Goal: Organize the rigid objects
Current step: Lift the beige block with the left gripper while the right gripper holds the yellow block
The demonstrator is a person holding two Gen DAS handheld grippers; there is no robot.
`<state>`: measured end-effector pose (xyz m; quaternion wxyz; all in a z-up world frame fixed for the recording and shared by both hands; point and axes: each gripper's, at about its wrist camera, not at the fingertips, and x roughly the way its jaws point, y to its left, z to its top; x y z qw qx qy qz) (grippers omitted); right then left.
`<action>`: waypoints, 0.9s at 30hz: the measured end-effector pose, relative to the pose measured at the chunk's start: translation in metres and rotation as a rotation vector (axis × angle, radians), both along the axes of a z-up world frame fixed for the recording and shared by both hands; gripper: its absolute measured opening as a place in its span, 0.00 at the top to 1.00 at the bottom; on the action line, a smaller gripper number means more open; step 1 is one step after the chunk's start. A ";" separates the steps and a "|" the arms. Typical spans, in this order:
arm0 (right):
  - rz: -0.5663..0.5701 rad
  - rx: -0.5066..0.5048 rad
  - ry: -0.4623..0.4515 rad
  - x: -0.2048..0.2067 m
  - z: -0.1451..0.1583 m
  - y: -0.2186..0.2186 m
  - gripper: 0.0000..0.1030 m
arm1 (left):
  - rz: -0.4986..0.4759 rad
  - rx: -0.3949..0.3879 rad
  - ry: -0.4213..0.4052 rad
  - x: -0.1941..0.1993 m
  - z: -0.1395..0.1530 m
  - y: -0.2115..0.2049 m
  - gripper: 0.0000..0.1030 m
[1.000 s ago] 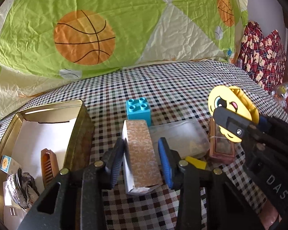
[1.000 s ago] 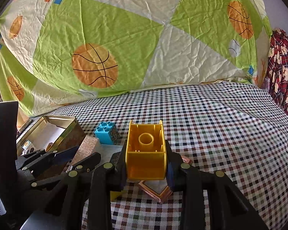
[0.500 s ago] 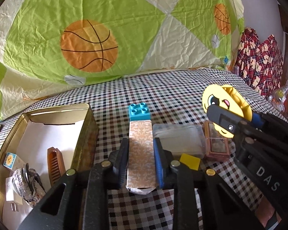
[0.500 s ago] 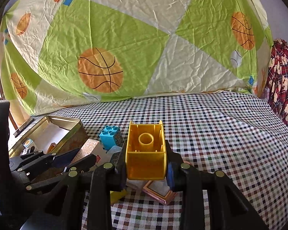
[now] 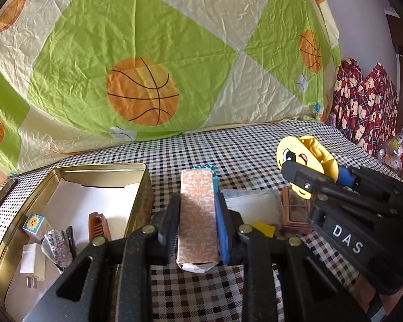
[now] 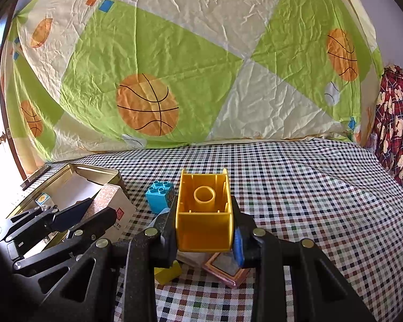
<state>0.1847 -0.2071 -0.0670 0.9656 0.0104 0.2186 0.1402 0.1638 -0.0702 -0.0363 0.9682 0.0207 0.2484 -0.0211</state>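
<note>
My left gripper (image 5: pixel 197 214) is shut on a long patterned brown box (image 5: pixel 197 206) and holds it above the checked cloth, just right of the open gold tin (image 5: pixel 137 185). My right gripper (image 6: pixel 204 214) is shut on a yellow toy block (image 6: pixel 204 214) with a cartoon face, held above the cloth; it shows at the right of the left wrist view (image 5: pixel 303 158). A blue toy brick (image 6: pixel 159 194) stands on the cloth behind the box. The left gripper and its box show at the left of the right wrist view (image 6: pixel 112 206).
The tin holds a comb (image 5: pixel 98 222), a white charger (image 5: pixel 32 263), a sparkly clip (image 5: pixel 57 244) and a sun-face cube (image 5: pixel 33 222). A clear plastic case (image 5: pixel 251 204), a small framed box (image 5: pixel 295 209) and a yellow piece (image 5: pixel 263 228) lie on the cloth. A basketball-print quilt rises behind.
My left gripper closed on the patterned box and lifted it off the cloth. The right gripper stayed shut on the yellow block and rose slightly.
</note>
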 end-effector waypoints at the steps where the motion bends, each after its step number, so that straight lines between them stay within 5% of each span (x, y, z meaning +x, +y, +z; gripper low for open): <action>1: 0.001 0.001 -0.003 -0.001 0.000 0.000 0.67 | 0.003 0.000 -0.011 -0.002 0.001 0.000 0.77; 27: 0.022 -0.025 -0.081 -0.022 0.005 0.010 0.67 | 0.023 -0.039 -0.168 -0.041 0.013 0.012 0.77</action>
